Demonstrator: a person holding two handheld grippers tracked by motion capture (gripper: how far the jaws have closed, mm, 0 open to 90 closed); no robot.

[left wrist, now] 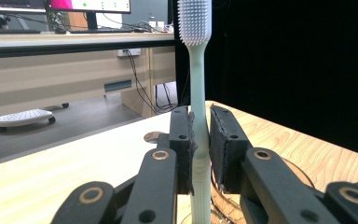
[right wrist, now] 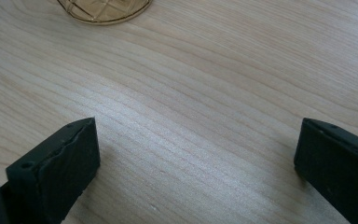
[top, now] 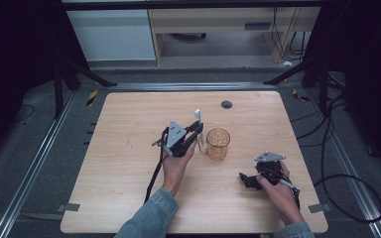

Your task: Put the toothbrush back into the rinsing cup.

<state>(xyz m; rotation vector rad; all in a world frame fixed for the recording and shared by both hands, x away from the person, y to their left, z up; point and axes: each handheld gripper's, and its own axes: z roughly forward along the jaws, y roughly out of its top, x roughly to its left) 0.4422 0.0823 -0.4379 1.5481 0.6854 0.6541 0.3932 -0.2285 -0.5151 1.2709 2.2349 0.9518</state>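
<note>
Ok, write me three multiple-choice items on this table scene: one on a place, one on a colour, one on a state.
1. Where does the glass cup stand?
A. just right of the left gripper
B. at the table's far left corner
C. under the right gripper

2. What colour is the cup?
A. blue
B. amber
C. black

3. How is the toothbrush held?
A. lying flat on the table
B. dropped in the cup
C. upright, clamped in the left gripper, bristles up

Answers: 1 A, the high view shows the cup beside that gripper; 2 B, its glass shows amber in the high view; 3 C, the left gripper view shows the jaws pressed on the handle, with the brush head on top.
</note>
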